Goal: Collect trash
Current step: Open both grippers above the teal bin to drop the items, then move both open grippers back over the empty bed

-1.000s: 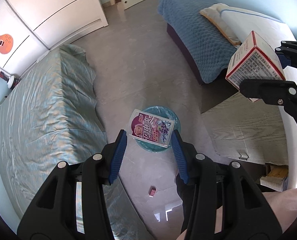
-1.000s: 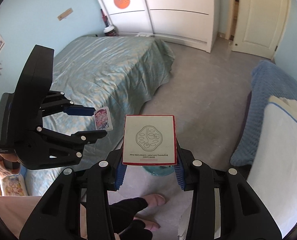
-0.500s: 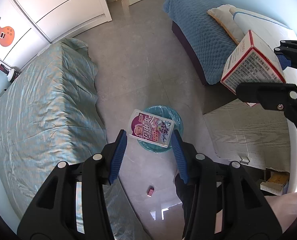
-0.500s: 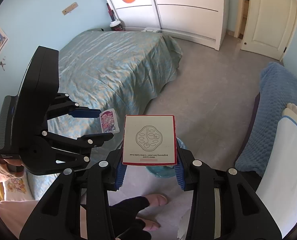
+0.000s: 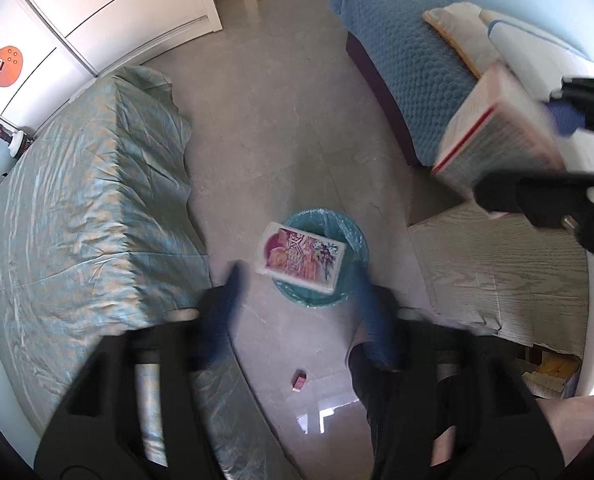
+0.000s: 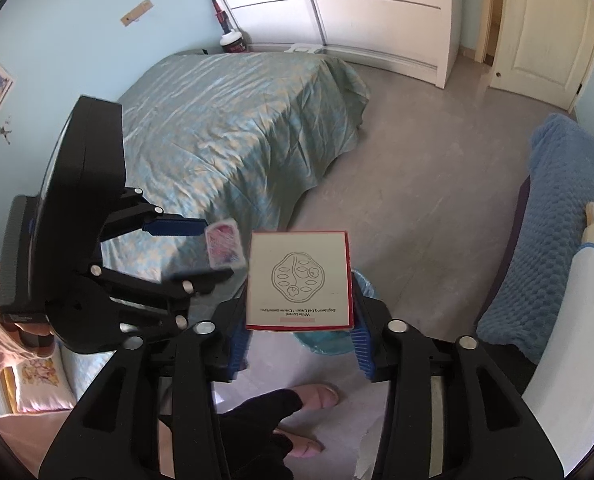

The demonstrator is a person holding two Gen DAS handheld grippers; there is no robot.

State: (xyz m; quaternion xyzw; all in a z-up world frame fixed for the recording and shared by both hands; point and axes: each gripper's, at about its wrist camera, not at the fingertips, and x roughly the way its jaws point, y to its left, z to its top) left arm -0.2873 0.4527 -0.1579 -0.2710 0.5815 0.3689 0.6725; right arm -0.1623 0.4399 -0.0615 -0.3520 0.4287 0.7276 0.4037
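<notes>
Packet [image 5: 300, 257] sits loose over the bin [image 5: 324, 258], off-centre toward the left rim; left gripper [image 5: 297, 288] jaws wide, clear of it. Risk: it clips the rim and lands on the floor. Right gripper [image 6: 299, 330] jaws clamp the box [image 6: 300, 280], offset from the bin.

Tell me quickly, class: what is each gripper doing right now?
Left gripper: open, with the pink printed packet loose between its fingers.
Right gripper: shut on the white red-edged cardboard box.
</notes>
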